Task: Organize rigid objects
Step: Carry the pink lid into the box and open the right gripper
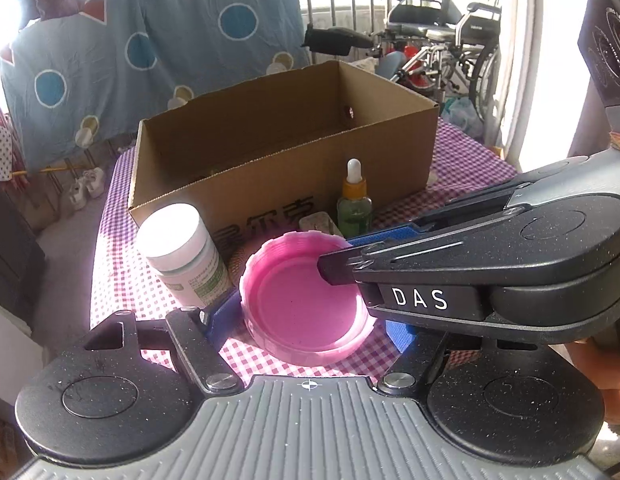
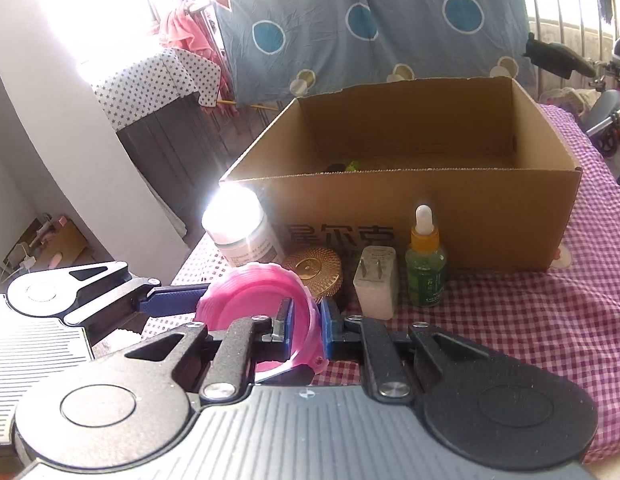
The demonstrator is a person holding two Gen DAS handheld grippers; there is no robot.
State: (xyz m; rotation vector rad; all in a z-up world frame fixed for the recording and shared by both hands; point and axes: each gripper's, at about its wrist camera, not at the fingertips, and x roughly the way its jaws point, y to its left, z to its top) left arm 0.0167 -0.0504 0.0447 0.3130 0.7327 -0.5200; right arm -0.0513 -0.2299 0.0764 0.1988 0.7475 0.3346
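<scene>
The cardboard box (image 2: 410,184) stands open on the bench (image 2: 530,320), which has a pink checked cloth; everything below is placed relative to this box.

In front of the box, both grippers meet at the pink lid (image 1: 305,300). The left gripper (image 1: 305,312) points down toward the box, and its jaws are on the two sides of the lid; they stand wide and seem to hold it by the outer rim, though the right-hand finger is partly hidden. The right gripper (image 2: 303,330) comes from the right side and also points down at an angle. Its jaws are clenched on the lid wall, one finger inside and one outside. The lid is tilted with its hollow side up, in front of the box and lower than its top edge.

Directly before the box front stand a white jar (image 2: 239,232) near the left corner and a green dropper bottle (image 2: 426,272) more to the right.

Only the right wrist view shows clearly the white plug adapter (image 2: 376,284) and the round golden lid (image 2: 314,272) between jar and bottle, and something green inside the box. Only the left wrist view shows a wheelchair (image 1: 446,40) behind the box.
</scene>
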